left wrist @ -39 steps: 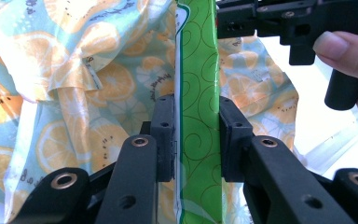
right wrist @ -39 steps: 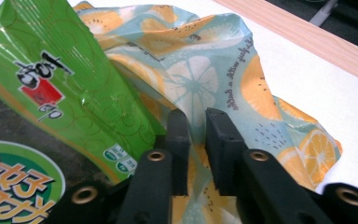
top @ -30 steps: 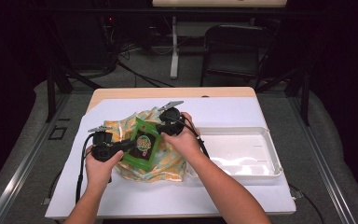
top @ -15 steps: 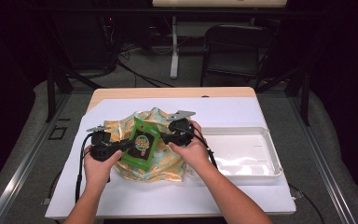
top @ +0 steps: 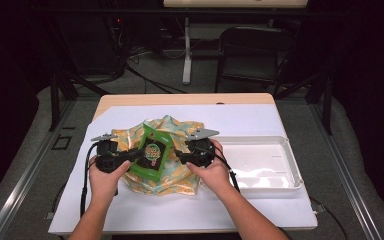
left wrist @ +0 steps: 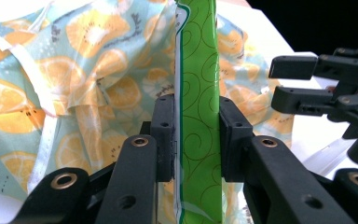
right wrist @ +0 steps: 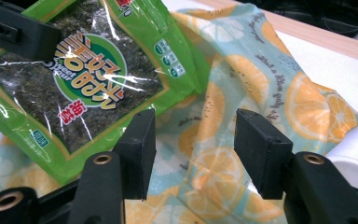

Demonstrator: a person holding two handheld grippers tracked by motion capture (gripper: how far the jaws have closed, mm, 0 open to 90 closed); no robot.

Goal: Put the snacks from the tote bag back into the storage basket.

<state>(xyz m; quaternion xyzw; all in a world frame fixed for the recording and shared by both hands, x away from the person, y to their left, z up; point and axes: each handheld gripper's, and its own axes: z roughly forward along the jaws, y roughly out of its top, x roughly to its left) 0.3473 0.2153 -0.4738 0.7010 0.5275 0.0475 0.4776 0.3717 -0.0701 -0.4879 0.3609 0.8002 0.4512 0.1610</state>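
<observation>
The left tongs (left wrist: 196, 135) pinch the green snack bag (top: 152, 153). The right tongs (right wrist: 193, 154) are apart, above the orange-print cloth (top: 172, 177).

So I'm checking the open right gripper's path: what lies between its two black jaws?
In the right gripper view, the right gripper has just the orange-slice printed cloth in its gap; the green seaweed snack packet sits beside its left jaw.

High view is looking forward and down; both gripper views are looking close along their jaws — sharing the green packet (top: 152, 152) (left wrist: 198, 112) (right wrist: 81, 79).

Glossy plastic packet (right wrist: 74, 79); matt printed cloth (right wrist: 242, 88); smooth white tray (top: 280, 175).
</observation>
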